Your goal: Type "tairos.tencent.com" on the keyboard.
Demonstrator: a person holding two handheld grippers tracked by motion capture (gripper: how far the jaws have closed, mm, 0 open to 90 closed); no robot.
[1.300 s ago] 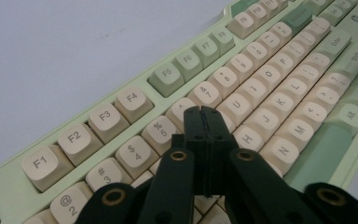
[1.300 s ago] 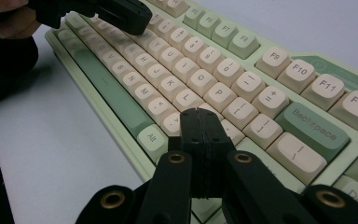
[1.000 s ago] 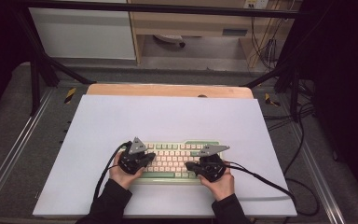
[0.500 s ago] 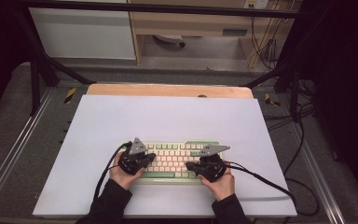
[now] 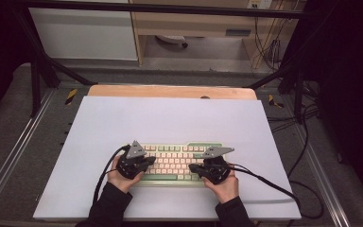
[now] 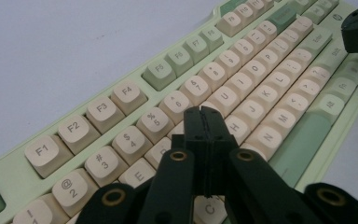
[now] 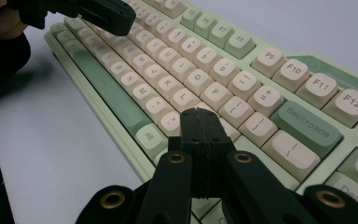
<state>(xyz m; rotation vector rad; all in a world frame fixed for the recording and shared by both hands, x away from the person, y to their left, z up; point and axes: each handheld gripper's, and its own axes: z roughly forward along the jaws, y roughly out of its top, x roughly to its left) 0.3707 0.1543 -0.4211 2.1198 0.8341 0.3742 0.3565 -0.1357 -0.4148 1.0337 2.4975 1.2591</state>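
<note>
Left gripper and right gripper both pressed together, pinching nothing (jaw tips meet). Keyboard lies directly under both tips, on the white table.

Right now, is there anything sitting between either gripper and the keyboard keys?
Nothing visible. The left gripper hovers with jaws shut over the letter rows near the keyboard's left half, and the right gripper hangs shut over the keys near its right end. Only bare keycaps lie under each tip; whether the tips touch a key cannot be told.
</note>
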